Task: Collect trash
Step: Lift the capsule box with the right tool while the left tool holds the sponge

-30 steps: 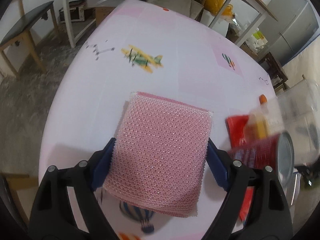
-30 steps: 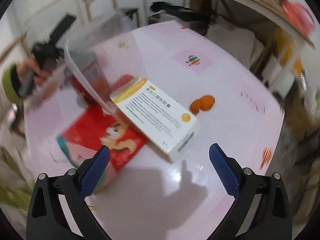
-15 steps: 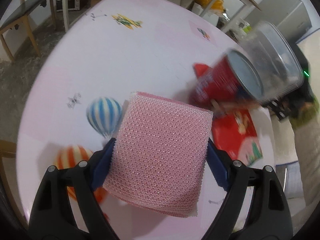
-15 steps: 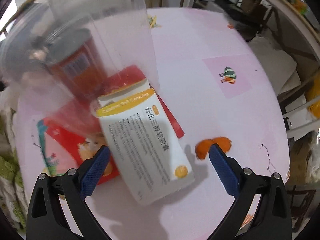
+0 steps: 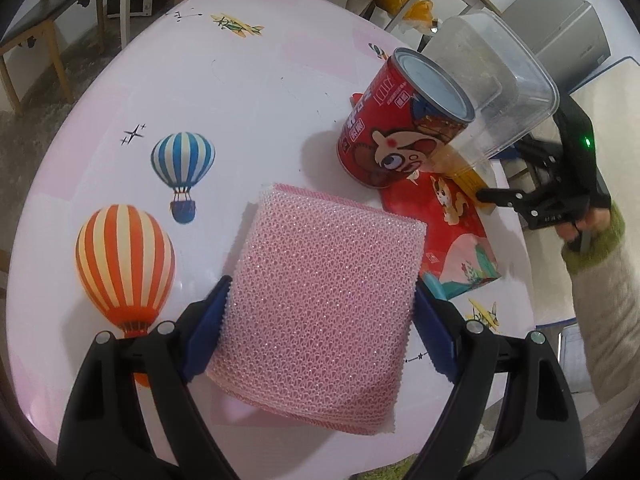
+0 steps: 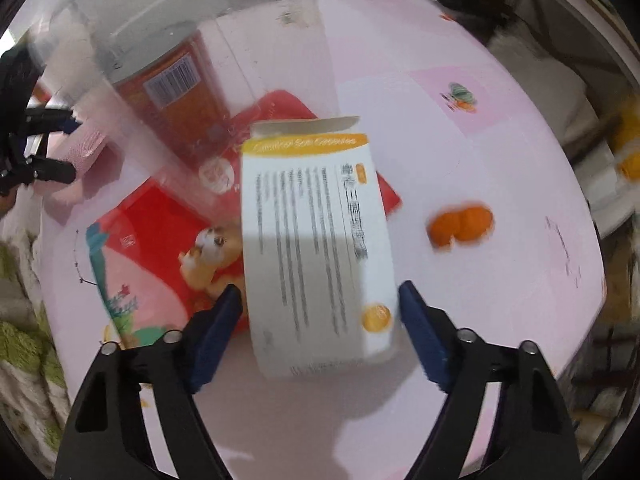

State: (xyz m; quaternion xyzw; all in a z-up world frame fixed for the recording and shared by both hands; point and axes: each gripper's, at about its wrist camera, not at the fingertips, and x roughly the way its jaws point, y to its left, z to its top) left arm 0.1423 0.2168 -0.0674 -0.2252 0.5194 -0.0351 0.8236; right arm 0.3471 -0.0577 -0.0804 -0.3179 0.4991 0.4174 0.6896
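Trash on the pink table (image 5: 248, 80) consists of a white-and-yellow medicine box (image 6: 316, 240), a red can (image 5: 404, 120), a flat red snack packet (image 5: 452, 236) and orange peel (image 6: 460, 226). The box lies partly on the packet, its near end between the blue pads of the right gripper (image 6: 320, 320). That gripper's jaws have just been closing around the box; the picture is blurred, and whether the pads press its sides yet cannot be told. A clear plastic container (image 5: 500, 92) leans over the can, just behind the box.

Recommended practice for the step in hand: close squarely across the box's narrow width, near its end, with light pressure only, as thin card will likely buckle. Lift it clear of the packet before moving toward the container.

The left gripper (image 5: 320, 320) is clamped on a pink mesh scouring pad (image 5: 324, 292), held above the table, well apart from the trash, pointing steeply downward. The right gripper points more steeply still, nearly straight down over the box, held by a hand (image 5: 592, 220) in a green cuff.
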